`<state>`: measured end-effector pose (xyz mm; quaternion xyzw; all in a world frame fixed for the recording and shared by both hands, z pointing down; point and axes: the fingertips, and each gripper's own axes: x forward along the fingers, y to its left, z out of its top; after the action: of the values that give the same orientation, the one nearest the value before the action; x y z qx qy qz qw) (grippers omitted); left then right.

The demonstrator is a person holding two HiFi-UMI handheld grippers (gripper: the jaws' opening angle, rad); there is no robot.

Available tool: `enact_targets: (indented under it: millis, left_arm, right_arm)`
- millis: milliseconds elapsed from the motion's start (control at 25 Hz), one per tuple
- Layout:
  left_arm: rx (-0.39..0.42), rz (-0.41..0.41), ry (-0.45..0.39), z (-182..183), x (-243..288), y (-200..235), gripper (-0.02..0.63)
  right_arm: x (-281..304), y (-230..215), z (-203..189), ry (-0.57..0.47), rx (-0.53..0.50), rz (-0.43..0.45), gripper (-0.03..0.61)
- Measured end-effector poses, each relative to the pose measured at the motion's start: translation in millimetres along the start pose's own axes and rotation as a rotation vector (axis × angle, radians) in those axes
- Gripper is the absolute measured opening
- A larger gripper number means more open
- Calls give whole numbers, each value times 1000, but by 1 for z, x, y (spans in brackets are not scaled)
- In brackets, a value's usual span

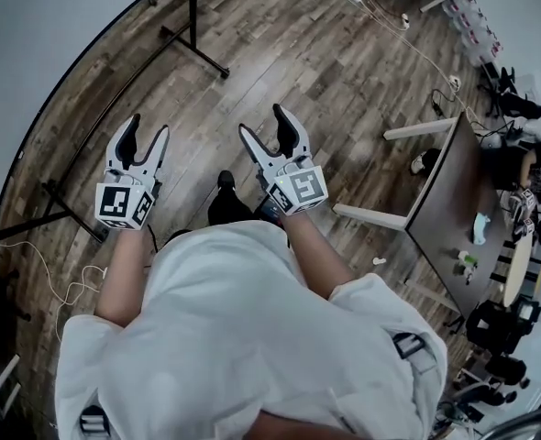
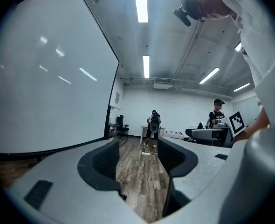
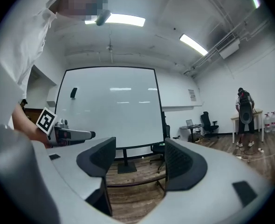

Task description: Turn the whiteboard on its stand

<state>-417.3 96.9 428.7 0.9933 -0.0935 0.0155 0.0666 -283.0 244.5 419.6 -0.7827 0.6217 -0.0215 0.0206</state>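
One whiteboard [image 3: 109, 106] stands on its stand [image 1: 195, 49] on the floor [image 1: 325, 81]. Two grippers: left hand-held gripper [image 1: 148, 129] and right hand-held gripper [image 1: 265, 124], both spread, holding nothing.

Here's the whiteboard [image 3: 110, 107], big and standing upright, a clean white face in a thin dark frame. Ceiling lights glint off it in pale streaks, and a small dark item [image 3: 73, 93] clings near its upper left corner. It's empty, with no writing to be seen. Below it, the dark stand [image 3: 125, 164] runs a post down to a flat foot on the wood floor [image 3: 128, 204]. From overhead, the stand's black feet splay out at both ends.
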Motion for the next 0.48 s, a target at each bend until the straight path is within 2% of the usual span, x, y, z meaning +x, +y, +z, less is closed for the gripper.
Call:
enact_targets:
  millis: [240,480]
  left_arm:
    - [22,61,0,18,84,9,252]
    - [15,109,-7,23,142,33,252]
  right_arm:
    - [56,-82,22,-22,13,88,305]
    - [111,-136,20,-11,26,119,305]
